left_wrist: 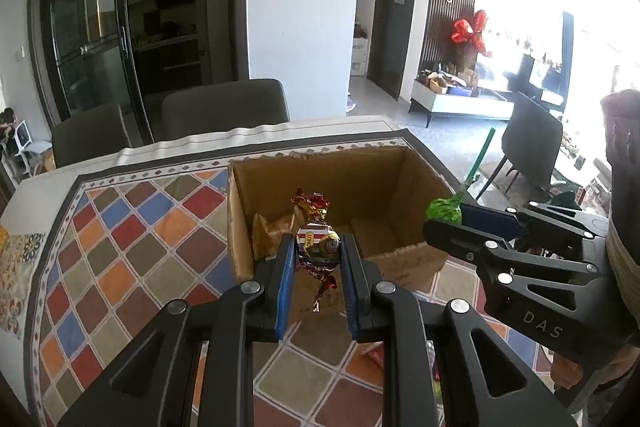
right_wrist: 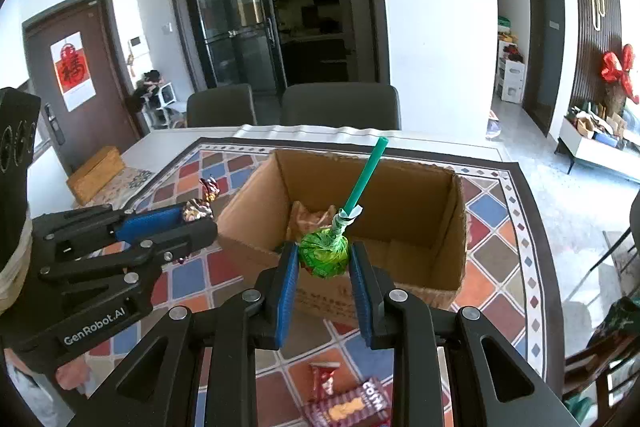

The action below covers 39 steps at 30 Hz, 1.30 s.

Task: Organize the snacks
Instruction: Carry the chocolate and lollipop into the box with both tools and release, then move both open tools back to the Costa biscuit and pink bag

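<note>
Left wrist view: left gripper [left_wrist: 318, 247] clamped on a foil-wrapped candy [left_wrist: 318, 245], hanging short of the cardboard box [left_wrist: 320, 163]; carry it past the near rim before letting go. Right wrist view: right gripper [right_wrist: 324, 257] pinching the green lollipop [right_wrist: 323, 254] by its head at the box's front edge; clear the stick over the wall, then drop beside the packet [right_wrist: 310, 217] inside.
</note>
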{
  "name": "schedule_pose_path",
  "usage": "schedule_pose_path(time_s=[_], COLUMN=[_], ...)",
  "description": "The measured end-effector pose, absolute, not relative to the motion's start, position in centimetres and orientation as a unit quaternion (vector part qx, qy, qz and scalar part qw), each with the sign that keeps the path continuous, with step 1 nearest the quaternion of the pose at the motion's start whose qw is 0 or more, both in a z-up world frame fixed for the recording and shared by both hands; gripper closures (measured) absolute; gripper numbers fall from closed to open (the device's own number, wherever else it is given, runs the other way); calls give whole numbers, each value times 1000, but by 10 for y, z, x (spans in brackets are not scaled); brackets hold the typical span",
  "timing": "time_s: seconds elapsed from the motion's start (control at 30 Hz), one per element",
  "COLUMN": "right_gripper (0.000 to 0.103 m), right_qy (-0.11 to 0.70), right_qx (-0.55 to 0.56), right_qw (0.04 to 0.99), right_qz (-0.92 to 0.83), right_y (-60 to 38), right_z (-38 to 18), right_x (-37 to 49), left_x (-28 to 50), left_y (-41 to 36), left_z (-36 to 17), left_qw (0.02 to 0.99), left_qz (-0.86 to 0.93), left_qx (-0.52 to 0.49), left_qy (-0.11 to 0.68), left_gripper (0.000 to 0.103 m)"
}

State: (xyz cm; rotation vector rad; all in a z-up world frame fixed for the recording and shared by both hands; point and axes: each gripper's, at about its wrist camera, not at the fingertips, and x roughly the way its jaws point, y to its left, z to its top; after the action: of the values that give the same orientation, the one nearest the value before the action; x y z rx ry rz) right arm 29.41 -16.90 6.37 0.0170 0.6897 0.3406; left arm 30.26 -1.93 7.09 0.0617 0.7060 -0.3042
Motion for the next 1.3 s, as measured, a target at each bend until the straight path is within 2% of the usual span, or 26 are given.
schedule_pose_path(time_s=[0.5,0.53,0.6,0.63,0.67,0.7,0.83,1.3], right_gripper=[76,76,74,70,61,56,56,56], right_qy=[373,375,379,383,385,387,381,335], right_qx=[11,11,9,8,7,10,21,42], right_qw=[918,918,917,916,916,916,919,938], right_qz=[133,129,121,116,112,105,100,83], right_y=[-183,-183,-184,-184,-185,-187,-192,-215], right_z=[53,53,52,51,51,50,51,57], right_x=[351,354,358,360,359,358,348,277], left_x=[361,364,365,364,361,359,343,284], left_y=[-32,-31,-31,-32,-32,-32,-35,-62], left_z=[60,60,60,62,62,63,66,66], left_qw=[911,911,914,916,917,917,920,920], left_qz=[-142,-137,-124,-123,-121,-119,-124,-171], left_qx=[33,34,37,39,42,45,55,77], left_qy=[385,387,385,381,378,378,368,344], left_gripper=[80,78,63,62,62,62,57,53])
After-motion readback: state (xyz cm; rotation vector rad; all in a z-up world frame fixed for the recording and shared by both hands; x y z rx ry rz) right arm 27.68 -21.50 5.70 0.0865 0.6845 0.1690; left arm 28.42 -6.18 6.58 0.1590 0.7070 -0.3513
